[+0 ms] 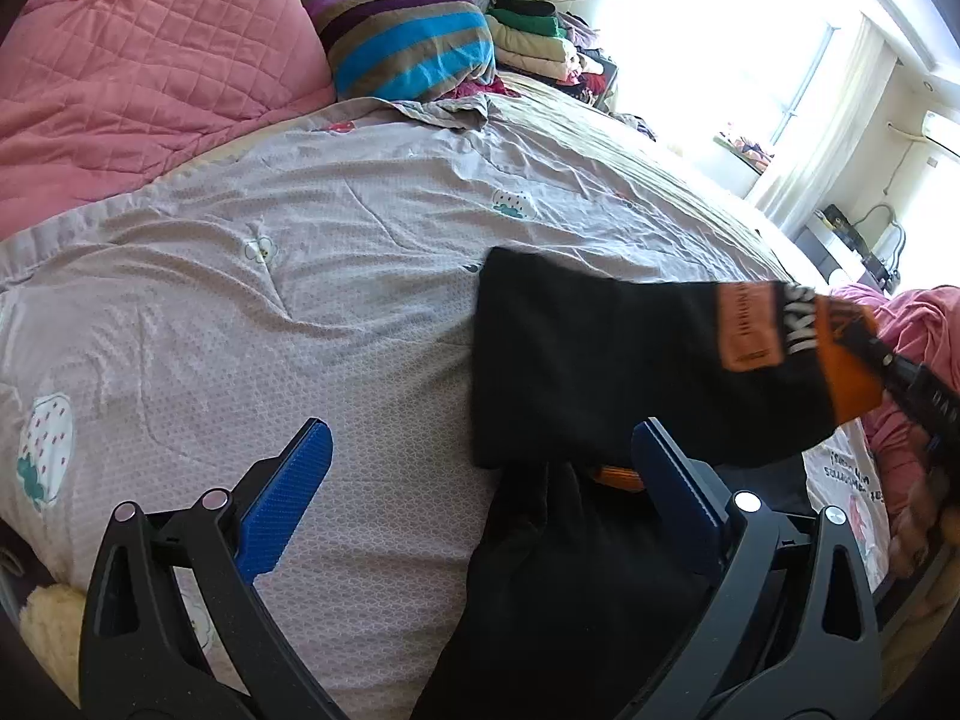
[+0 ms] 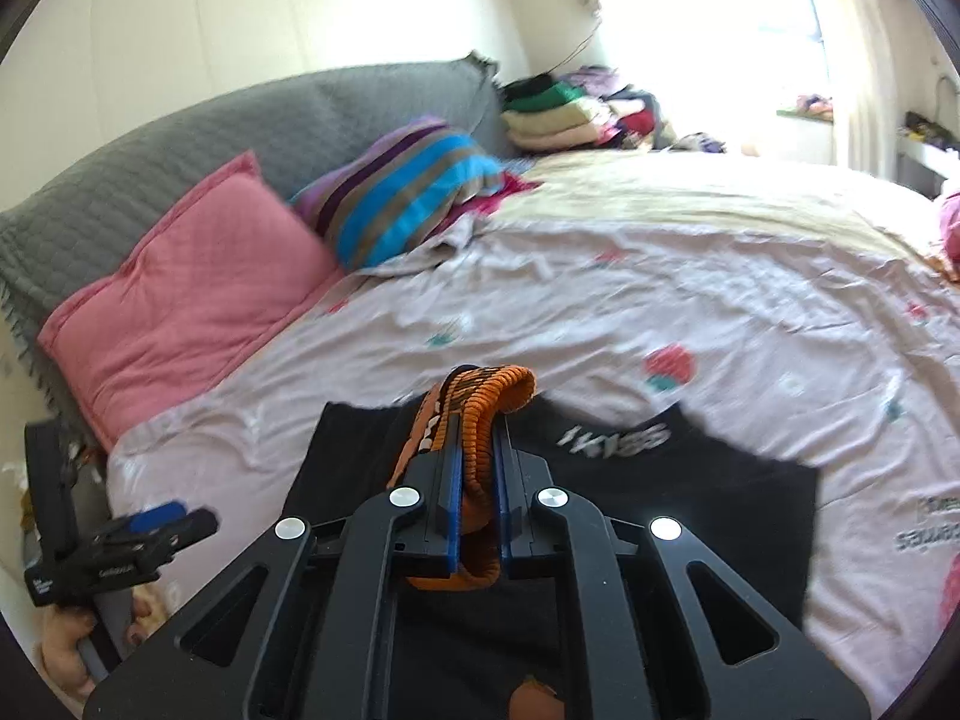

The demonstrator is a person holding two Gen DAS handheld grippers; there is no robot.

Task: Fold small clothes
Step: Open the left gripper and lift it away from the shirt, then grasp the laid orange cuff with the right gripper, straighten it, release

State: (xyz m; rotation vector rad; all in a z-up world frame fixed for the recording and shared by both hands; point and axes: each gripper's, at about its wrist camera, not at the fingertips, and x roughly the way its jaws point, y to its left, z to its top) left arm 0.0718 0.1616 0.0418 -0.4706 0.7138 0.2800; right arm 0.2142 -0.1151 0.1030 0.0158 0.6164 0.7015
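A small black garment (image 1: 600, 360) with an orange waistband (image 2: 480, 414) and white lettering lies partly on the bed. My right gripper (image 2: 477, 456) is shut on the orange waistband and holds that end lifted above the sheet. In the left wrist view it comes in from the right (image 1: 888, 360). My left gripper (image 1: 480, 450) is open and empty, low over the sheet, with its right finger (image 1: 672, 480) against the garment's lower black part. It also shows at the far left of the right wrist view (image 2: 168, 516).
The bed has a pale printed sheet (image 1: 270, 300). A pink quilted pillow (image 1: 132, 60) and a striped pillow (image 1: 408, 42) lie at the head. Folded clothes (image 1: 540, 42) are stacked at the far corner. A pink garment (image 1: 924, 330) lies at the right.
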